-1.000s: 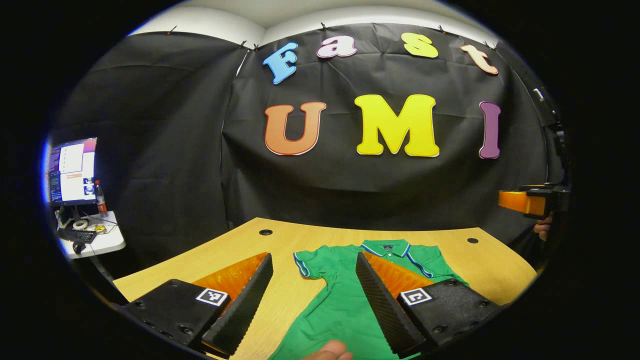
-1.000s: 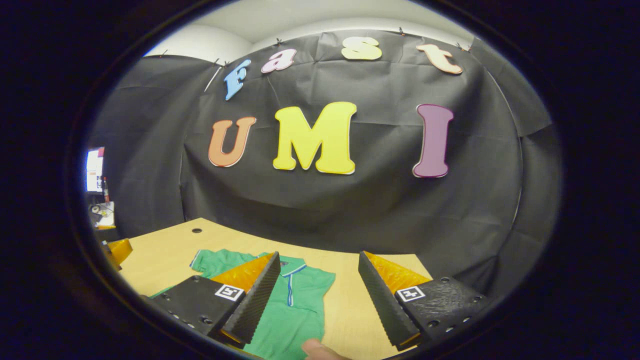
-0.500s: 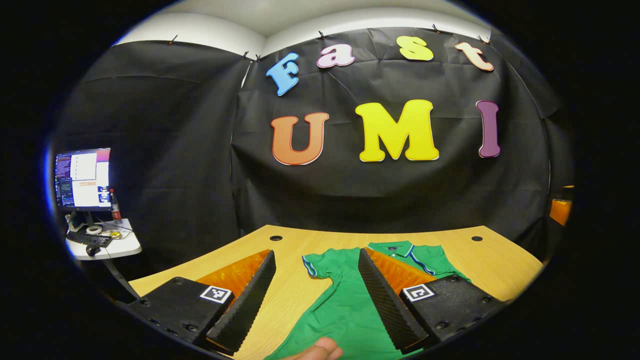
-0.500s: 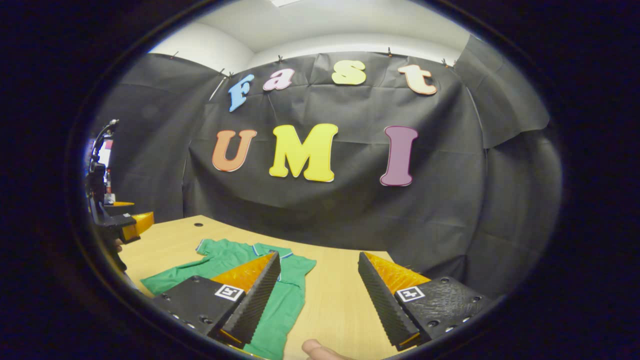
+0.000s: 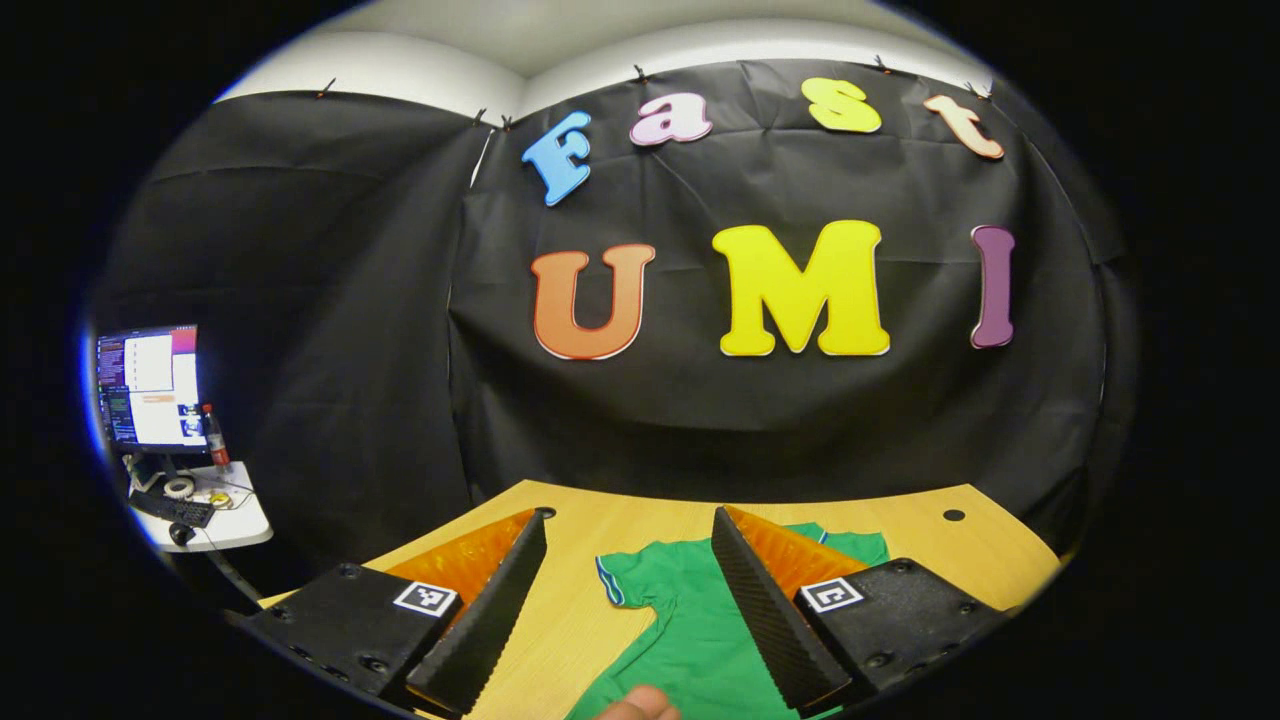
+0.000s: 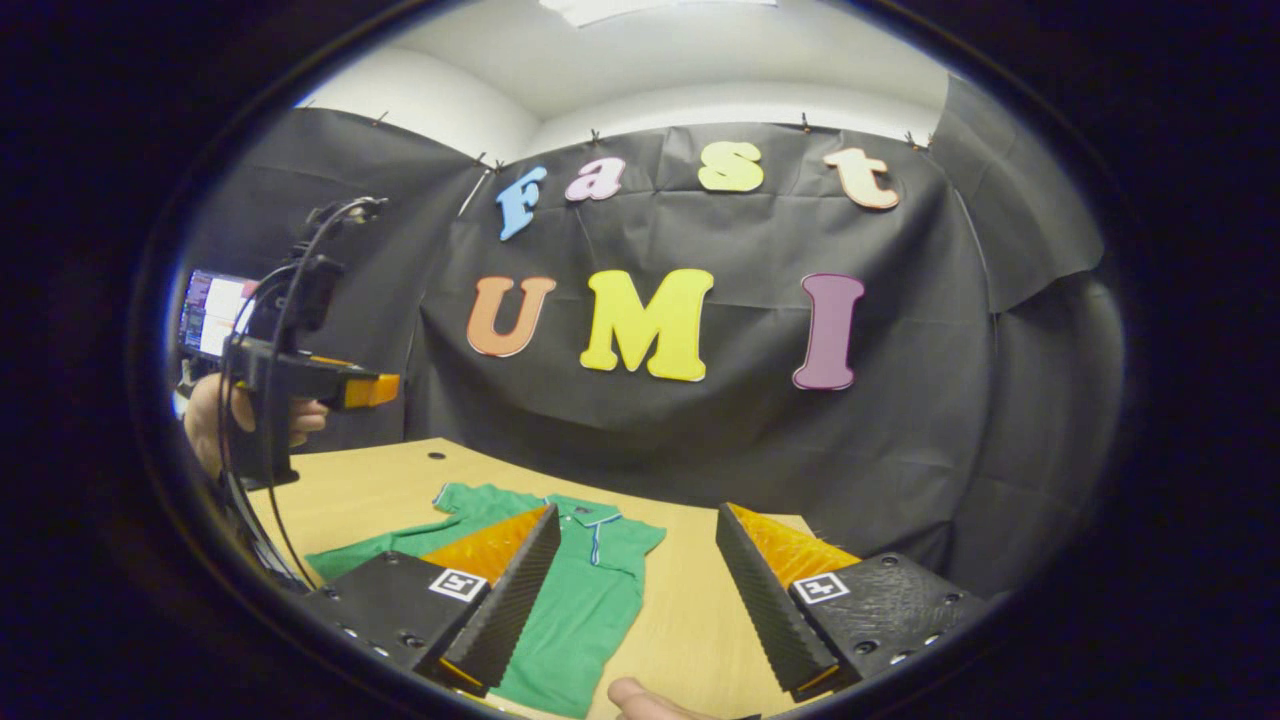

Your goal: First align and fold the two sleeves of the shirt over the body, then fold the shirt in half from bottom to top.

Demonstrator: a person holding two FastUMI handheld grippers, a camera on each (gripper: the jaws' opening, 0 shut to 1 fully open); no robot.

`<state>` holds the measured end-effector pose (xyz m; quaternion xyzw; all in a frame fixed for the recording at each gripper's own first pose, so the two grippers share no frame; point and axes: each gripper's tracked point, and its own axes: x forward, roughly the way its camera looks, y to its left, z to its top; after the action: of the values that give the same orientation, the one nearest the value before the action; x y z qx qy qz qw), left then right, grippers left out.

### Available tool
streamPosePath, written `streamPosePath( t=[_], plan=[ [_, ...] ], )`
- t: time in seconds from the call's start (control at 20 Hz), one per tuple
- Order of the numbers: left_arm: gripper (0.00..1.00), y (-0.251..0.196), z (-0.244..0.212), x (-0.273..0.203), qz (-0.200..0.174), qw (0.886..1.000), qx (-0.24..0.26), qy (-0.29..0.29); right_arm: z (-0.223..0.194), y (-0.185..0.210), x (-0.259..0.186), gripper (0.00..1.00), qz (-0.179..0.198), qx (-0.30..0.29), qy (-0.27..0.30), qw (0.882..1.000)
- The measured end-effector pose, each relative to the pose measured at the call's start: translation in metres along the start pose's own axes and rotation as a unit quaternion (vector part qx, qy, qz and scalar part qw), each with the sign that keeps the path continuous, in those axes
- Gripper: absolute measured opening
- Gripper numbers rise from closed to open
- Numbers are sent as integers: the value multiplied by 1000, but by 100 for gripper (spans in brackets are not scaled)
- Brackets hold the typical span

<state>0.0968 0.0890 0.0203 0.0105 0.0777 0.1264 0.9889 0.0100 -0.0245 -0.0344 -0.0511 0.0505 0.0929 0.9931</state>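
- Shirt (image 6: 585,590) green, laid flat on the desk (image 6: 690,620), collar toward the booth's far wall, both short sleeves spread out to the sides. No fold made yet, by the look of it; sleeve step not begun.
- Flat and face-up lay makes sense: sleeves can be matched and turned in over the body without first smoothing.
- Left tool (image 5: 625,600) held above the near part of the shirt, fingers spread wide, nothing between them. Left sleeve (image 5: 625,578) sits in the gap between the fingers, so this hand seems lined up for that sleeve.
- Right tool (image 6: 635,600) also spread and empty, raised over the desk at the shirt's right side. One finger overlaps the shirt's body in the right gripper view; the other is over bare desk.
- Right gripper view also shows the left tool farther off at the left, held in a hand (image 6: 215,420), level and well above the desk, cable looping from it.
- Judgement: both tools are high and level, an approach pose, not a grasp. Each needs to come down to a sleeve edge.
- Fingertip (image 5: 640,703) of the holding hand shows at the bottom of each view.
- Around: cable holes in the desk (image 5: 953,515), well apart from the shirt; side table with monitor (image 5: 150,385), bottle (image 5: 211,438) and keyboard off to the left, away from the work.
- Nothing lies on the shirt or between tools and sleeves. Thin cloth flat on wood may be hard to pinch.
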Motion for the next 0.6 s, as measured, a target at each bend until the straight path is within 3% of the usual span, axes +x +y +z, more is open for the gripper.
streamPosePath(
  t=[0.15, 0.35, 0.45, 0.6],
  plan=[
    [100, 4, 10, 62, 4, 1000, 9, 18, 0, -7, 2, 96, -13, 8, 1, 1000],
    [100, 19, -19, 152, 27, 998, 0, 54, 1, -10, 3, 95, -21, 24, 2, 999],
    [100, 29, -55, 197, 41, 996, 15, 77, 4, -15, 3, 95, -28, 20, -6, 999],
    [100, 19, -135, 231, 23, 987, -7, 156, -1, -21, 6, 95, -36, 22, -1, 999]
  ],
)
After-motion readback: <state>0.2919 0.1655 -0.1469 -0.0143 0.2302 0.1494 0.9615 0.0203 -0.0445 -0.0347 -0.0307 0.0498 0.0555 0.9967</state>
